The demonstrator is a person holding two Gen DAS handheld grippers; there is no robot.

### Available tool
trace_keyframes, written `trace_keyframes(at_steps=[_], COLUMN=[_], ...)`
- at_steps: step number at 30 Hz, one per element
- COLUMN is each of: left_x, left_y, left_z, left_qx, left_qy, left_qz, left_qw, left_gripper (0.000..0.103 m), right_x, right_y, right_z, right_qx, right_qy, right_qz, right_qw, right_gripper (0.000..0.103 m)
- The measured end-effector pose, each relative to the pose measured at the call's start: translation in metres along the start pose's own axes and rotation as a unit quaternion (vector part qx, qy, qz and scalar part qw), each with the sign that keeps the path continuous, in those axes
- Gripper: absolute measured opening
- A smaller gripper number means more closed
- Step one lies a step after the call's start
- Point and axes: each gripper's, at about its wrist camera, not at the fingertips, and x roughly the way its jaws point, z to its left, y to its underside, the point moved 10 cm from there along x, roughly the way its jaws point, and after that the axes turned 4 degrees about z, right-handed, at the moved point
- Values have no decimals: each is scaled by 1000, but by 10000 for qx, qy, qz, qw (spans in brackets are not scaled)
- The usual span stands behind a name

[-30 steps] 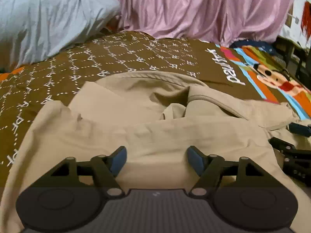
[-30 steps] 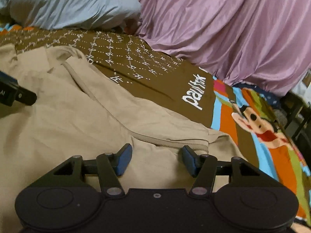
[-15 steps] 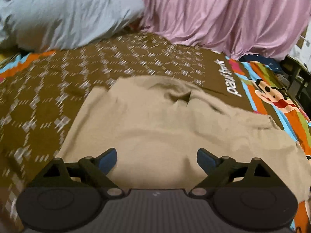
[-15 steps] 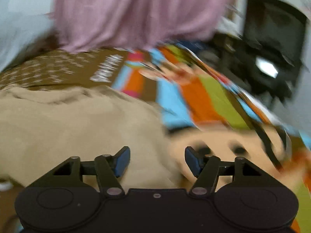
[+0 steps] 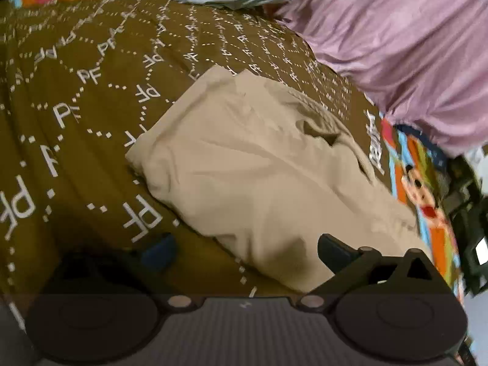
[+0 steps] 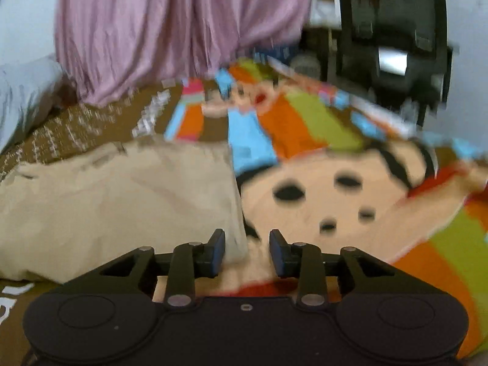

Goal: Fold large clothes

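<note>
folded beige garment (image 5: 259, 177) lies on the bed (image 5: 91, 97); left gripper (image 5: 244, 250) opening wide, empty; right gripper (image 6: 247, 251) closing, empty.

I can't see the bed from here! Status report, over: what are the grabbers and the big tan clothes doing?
Left gripper opening wide, empty. Right gripper closing beside the garment's corner, nothing pinched. Tan garment lies folded on the bedspread. Nothing in the way.
</note>
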Motion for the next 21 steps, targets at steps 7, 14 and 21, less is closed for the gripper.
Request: trace_keyframes(at_steps=[7,14,21], left_x=[14,21,21], left_y=[-15,-17,-21], left_z=[9,5,11], left_qx=[-266,-99,-374], left_qy=[-124,-359,-201], left_qz=[-235,-313,-325], left_qw=[9993,9988,9986], left_gripper=[102,102,102], right_x=[-12,39,126], right_y=[-18,-54,-59], right_z=[104,218,277], right_qx=[-1110,-1987,-2462], right_qy=[-1033,-1479,-1235], right_qz=[-609,-356,225], right_qw=[9866,9682,9611], right_gripper=[69,78,84])
